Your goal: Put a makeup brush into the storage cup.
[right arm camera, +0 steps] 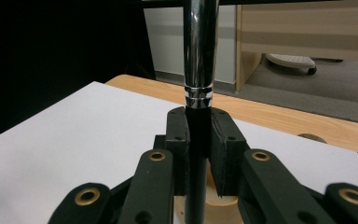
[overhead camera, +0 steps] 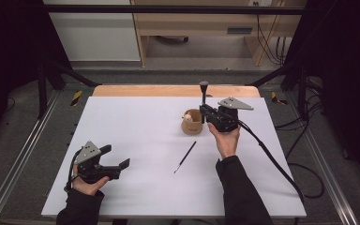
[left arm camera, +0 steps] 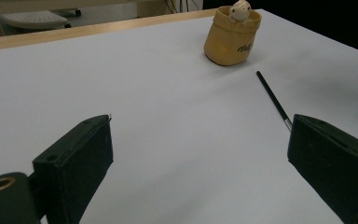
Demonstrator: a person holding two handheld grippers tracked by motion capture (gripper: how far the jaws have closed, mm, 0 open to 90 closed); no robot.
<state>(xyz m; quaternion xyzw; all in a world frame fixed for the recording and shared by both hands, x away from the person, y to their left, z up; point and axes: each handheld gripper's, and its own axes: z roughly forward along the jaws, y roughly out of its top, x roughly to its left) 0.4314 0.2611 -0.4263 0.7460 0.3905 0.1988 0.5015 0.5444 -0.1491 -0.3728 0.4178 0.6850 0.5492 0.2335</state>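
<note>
Black-handled makeup brush (overhead camera: 203,96) stands upright, bristles up, clamped in the right hand-held gripper (overhead camera: 206,112) over the cup (overhead camera: 192,123).

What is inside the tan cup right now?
A small pale figurine sticks up at the rim of the tan cup. The cup's wall hides its interior. The right tool holds a brush upright beside it.

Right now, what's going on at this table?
A person holds a tool in each hand at a white table. The right tool is shut on a black-handled makeup brush with a silver metal ferrule, held upright over or just behind the small tan fabric pot; which, I cannot tell. A small cream figure sits in the pot. The left tool is open and holds nothing. A thin black brush lies on the table.
</note>
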